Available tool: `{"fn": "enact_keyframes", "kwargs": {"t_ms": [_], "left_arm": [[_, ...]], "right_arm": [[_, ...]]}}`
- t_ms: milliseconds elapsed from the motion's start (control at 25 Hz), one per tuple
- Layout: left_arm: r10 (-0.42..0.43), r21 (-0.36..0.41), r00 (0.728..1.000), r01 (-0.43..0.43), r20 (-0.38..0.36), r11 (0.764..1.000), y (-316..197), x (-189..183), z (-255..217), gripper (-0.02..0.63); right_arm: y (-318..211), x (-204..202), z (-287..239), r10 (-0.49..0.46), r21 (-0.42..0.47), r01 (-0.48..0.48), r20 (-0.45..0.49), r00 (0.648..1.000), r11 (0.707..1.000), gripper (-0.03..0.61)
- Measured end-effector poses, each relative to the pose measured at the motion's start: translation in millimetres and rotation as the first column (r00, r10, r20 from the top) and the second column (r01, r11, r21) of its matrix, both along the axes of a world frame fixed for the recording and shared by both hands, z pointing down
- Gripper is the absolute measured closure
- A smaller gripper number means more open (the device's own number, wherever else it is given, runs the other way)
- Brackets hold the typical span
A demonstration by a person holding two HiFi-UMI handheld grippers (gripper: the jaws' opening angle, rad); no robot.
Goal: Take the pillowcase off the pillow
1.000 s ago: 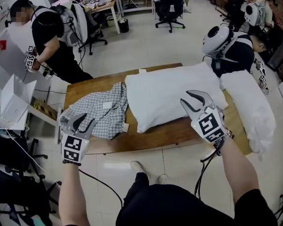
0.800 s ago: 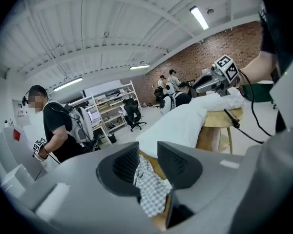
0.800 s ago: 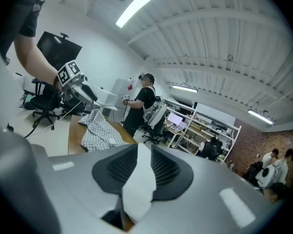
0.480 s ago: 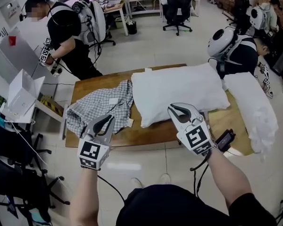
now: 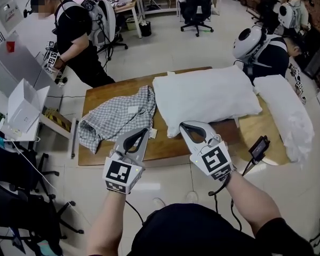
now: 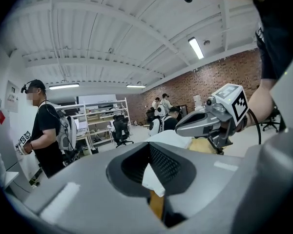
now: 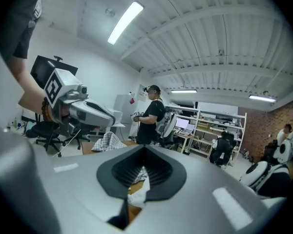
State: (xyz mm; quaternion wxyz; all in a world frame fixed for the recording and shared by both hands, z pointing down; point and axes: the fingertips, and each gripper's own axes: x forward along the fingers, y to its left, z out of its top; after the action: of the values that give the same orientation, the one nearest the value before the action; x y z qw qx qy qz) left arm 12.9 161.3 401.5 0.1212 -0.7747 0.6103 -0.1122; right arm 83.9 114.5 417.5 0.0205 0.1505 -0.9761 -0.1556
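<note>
**Both grippers shut and drawn in to the table's near edge; pillowcase lies off the pillow**

In the head view the left gripper [image 5: 142, 136] and the right gripper [image 5: 187, 129] now sit close side by side over the near edge of the wooden table [image 5: 170, 146], both pointing toward 12 o'clock. A second ago they were well apart: the left one hung at the table's near left corner by the cloth, the right one over the pillow's near right corner. Each has since swung inward toward the middle.

Their jaws have just been closing. A second ago both pairs stood spread. Now each gripper view shows its two fingers pressed together with nothing pinched between them, only table and white fabric visible beyond the tips.

The checked pillowcase [image 5: 116, 117] is off the pillow and lies crumpled on the left half of the table, at about 11 o'clock from the left gripper. The bare white pillow [image 5: 205, 96] lies just beside it at its 3 o'clock, and at 12 o'clock from the right gripper. Neither has shifted on the table.

A small dark device on a cable [image 5: 258, 148] lies at 3 o'clock from the right gripper. A long white cushion [image 5: 286, 116] hangs off the table's right end.
</note>
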Motion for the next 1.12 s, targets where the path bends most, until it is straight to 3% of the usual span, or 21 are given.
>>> {"fn": "enact_keyframes", "kwargs": {"t_ms": [280,440,560,680,720,840,880,1000,1040,1120], "left_arm": [[-0.003,0.019,0.998,0.005,-0.061,1.000,5.9,-8.4,-6.3,0.611],[-0.004,-0.035,0.997,0.002,-0.074,0.999,16.2,-5.2,-1.1,0.611],[0.037,0.033,0.998,-0.036,-0.048,0.999,15.2,-2.7,-1.6,0.611],[0.003,-0.076,0.997,-0.009,-0.082,0.997,24.0,-2.0,7.6,0.611],[0.003,-0.073,0.997,-0.009,-0.082,0.997,25.4,-2.6,6.8,0.611],[0.043,0.050,0.998,-0.040,-0.053,0.998,22.6,-3.3,-4.6,0.611],[0.036,0.034,0.998,-0.035,-0.057,0.999,23.8,-3.0,-3.0,0.611],[-0.032,-0.137,0.994,0.017,-0.105,0.990,34.2,-2.7,12.4,0.611],[-0.035,-0.136,0.994,0.021,-0.104,0.990,35.2,-3.7,12.2,0.611],[-0.010,-0.050,0.997,0.006,-0.080,0.999,32.1,-5.7,5.0,0.611]], "right_arm": [[27.4,-37.8,0.8,-0.012,-0.029,0.012,-0.006,1.000,0.999,0.578],[43.4,-45.1,-0.1,-0.005,-0.036,0.004,-0.013,1.000,0.999,0.578],[49.7,-47.4,2.5,0.000,-0.035,0.000,-0.016,1.000,0.999,0.578],[54.5,-48.5,4.2,0.002,-0.034,-0.003,-0.020,1.000,0.999,0.578],[55.9,-49.1,3.6,0.003,-0.033,-0.004,-0.022,1.000,0.999,0.578],[58.4,-50.6,0.3,0.002,-0.030,-0.002,-0.022,1.000,1.000,0.578],[59.0,-50.9,0.2,-0.001,-0.028,0.000,-0.022,1.000,1.000,0.578],[61.5,-53.5,3.4,-0.014,-0.031,0.013,-0.025,1.000,0.999,0.578],[62.6,-55.1,3.8,-0.020,-0.033,0.019,-0.026,0.999,0.999,0.578],[63.4,-57.2,3.0,-0.027,-0.036,0.026,-0.025,0.999,0.999,0.578]]}}
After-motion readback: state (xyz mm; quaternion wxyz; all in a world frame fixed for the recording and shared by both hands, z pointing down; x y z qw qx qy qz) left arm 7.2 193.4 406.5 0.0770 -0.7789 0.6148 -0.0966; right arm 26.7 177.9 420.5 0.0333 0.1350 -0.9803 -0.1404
